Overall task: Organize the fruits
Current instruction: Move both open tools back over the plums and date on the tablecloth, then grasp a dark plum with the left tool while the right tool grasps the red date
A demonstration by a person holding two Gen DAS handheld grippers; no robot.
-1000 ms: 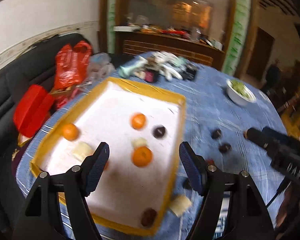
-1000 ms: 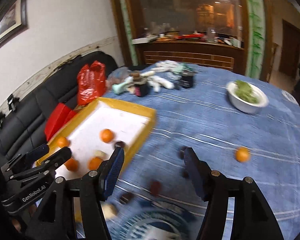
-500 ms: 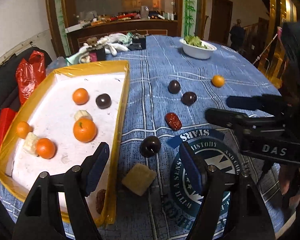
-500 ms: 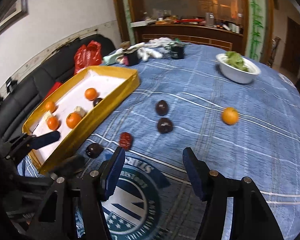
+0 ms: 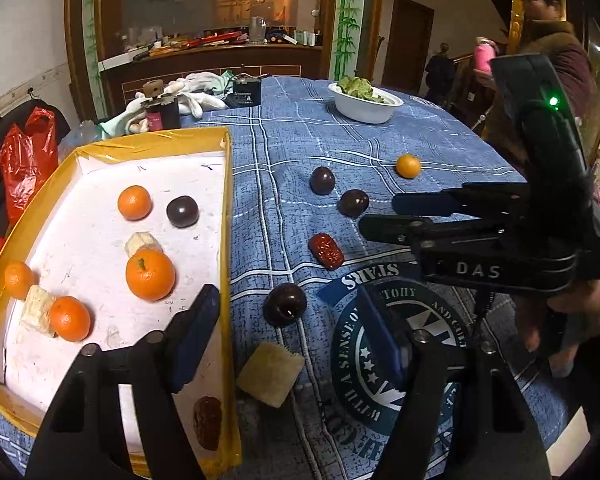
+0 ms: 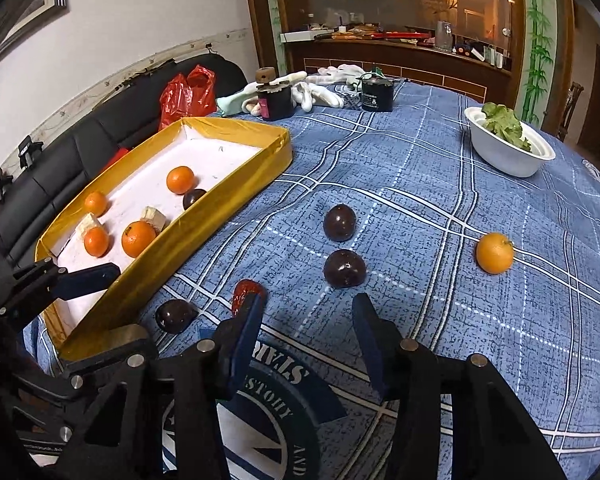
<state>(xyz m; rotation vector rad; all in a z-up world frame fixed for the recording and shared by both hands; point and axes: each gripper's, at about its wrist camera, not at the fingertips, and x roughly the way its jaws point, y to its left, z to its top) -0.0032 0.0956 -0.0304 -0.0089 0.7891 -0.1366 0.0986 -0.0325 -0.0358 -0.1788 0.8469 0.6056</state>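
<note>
A yellow-rimmed tray with a white floor holds several oranges, a dark plum, pale chunks and a red date. On the blue cloth my left gripper is open and its jaws are closing. A dark plum lies between the tips, untouched, with a beige cube just below it. My right gripper is open with its jaws closing on nothing, and a dark plum lies just beyond its tips. A red date sits partly behind its left finger. An orange lies far right.
A white bowl of greens stands at the back right. Gloves, a dark jar and a black box crowd the far edge of the table. A black sofa with red bags lies left of the tray. A person stands at the right.
The left wrist view swung from over the tray to the cloth beside it and dropped lower. The right gripper sank toward the cloth. Both pairs of jaws stand narrower than before.
</note>
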